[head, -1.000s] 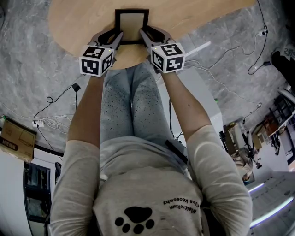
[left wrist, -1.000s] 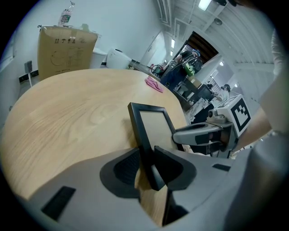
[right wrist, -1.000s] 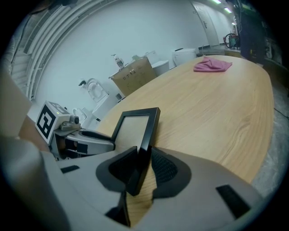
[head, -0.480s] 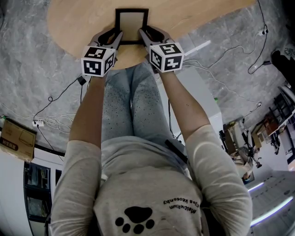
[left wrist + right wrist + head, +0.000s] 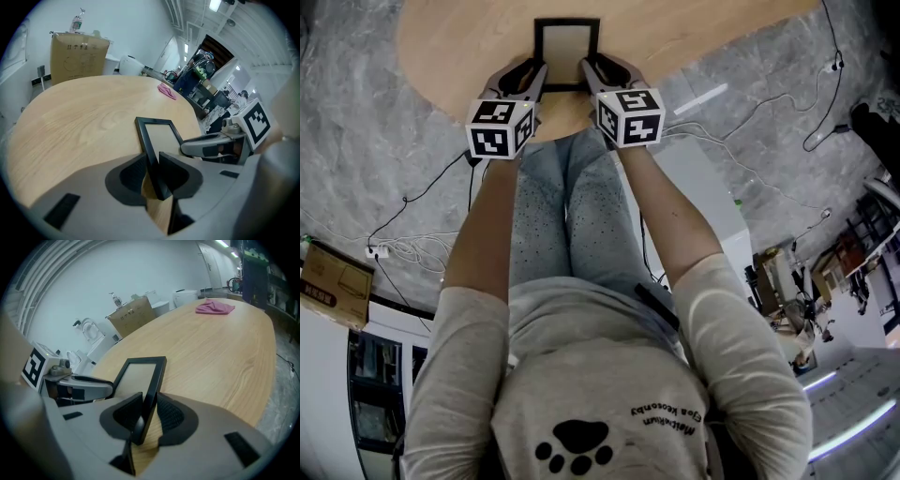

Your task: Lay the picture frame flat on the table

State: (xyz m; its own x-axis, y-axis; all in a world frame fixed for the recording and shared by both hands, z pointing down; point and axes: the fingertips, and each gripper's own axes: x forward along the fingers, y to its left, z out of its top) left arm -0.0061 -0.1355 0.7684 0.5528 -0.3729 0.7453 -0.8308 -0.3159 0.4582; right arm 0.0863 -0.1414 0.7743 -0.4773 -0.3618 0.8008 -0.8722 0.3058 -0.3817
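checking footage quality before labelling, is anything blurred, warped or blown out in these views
Head view: sharp, evenly lit, but wide-angle warped, so the picture frame sits small at the top edge. Left gripper view: fisheye with black corners, the table rim bows, ceiling lights blow out. Right gripper view: same fisheye; the frame's near end looks soft, the pink cloth clear.

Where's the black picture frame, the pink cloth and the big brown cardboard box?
black picture frame (image 5: 567,53): head view, its pale middle pane.
pink cloth (image 5: 214,308): right gripper view, middle of the cloth.
brown cardboard box (image 5: 78,61): left gripper view, its front face.
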